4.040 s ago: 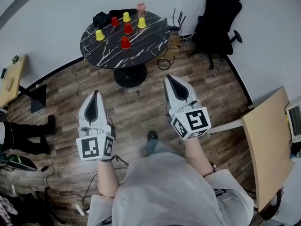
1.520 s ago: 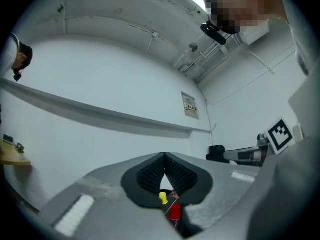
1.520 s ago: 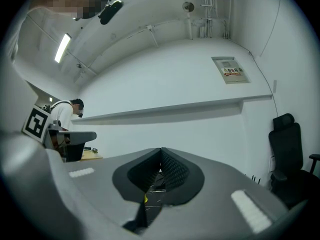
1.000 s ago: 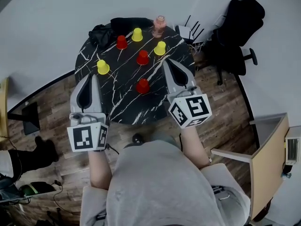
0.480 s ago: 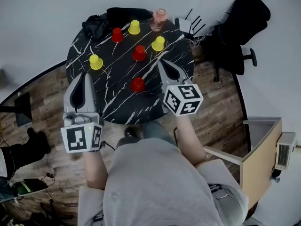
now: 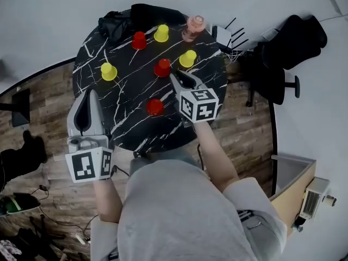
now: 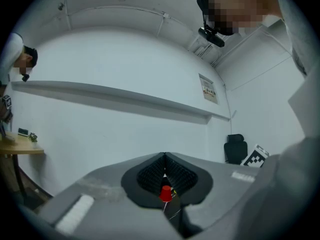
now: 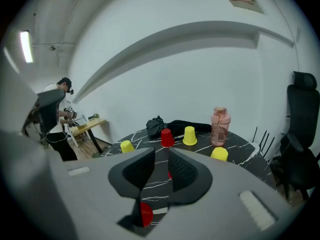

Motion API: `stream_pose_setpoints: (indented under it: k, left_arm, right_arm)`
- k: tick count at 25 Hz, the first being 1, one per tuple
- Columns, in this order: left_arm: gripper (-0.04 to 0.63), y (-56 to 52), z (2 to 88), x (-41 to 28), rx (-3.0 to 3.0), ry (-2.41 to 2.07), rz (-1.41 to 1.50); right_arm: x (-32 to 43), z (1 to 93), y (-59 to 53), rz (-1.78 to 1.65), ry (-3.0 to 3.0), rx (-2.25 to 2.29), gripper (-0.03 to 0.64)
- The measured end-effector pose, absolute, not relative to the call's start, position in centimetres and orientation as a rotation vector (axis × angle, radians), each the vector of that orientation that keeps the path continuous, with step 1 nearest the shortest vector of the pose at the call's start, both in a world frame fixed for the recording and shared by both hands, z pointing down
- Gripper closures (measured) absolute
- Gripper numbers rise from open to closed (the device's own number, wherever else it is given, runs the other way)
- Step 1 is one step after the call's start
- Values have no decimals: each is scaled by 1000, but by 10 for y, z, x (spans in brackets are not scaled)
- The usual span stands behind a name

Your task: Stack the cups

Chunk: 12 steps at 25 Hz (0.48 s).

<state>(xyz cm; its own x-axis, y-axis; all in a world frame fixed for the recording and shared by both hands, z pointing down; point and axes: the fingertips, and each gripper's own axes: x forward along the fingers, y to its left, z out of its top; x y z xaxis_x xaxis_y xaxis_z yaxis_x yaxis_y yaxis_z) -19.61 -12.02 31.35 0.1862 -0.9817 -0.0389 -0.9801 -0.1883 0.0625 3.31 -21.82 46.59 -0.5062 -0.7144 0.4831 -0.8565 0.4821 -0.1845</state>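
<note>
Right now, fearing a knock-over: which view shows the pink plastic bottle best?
Right gripper view: the pink plastic bottle stands side-on, whole, unobstructed. Head view shows it foreshortened from above; left gripper view misses it.

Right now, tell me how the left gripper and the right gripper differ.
The left gripper is shut; the right gripper has its jaws slightly apart, having just been opening, with nothing gripped between them. The left gripper hangs at the table's edge; the right gripper reaches over the table, near a red cup. Both are empty.

Near-left table (image 6: 126, 125) bare; cups (image 6: 154, 107) scattered mid-table; pink bottle (image 6: 194, 27), black cloth (image 6: 136, 16) crowd far rim.
</note>
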Motion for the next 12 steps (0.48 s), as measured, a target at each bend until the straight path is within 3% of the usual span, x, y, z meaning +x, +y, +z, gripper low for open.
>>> stream_pose_setpoints:
  k: [12]
  left_arm:
    - [589,-125,344,-205,2177,-2151,-29]
  right_arm:
    - [27,552,-263,648,-2281,1114,397]
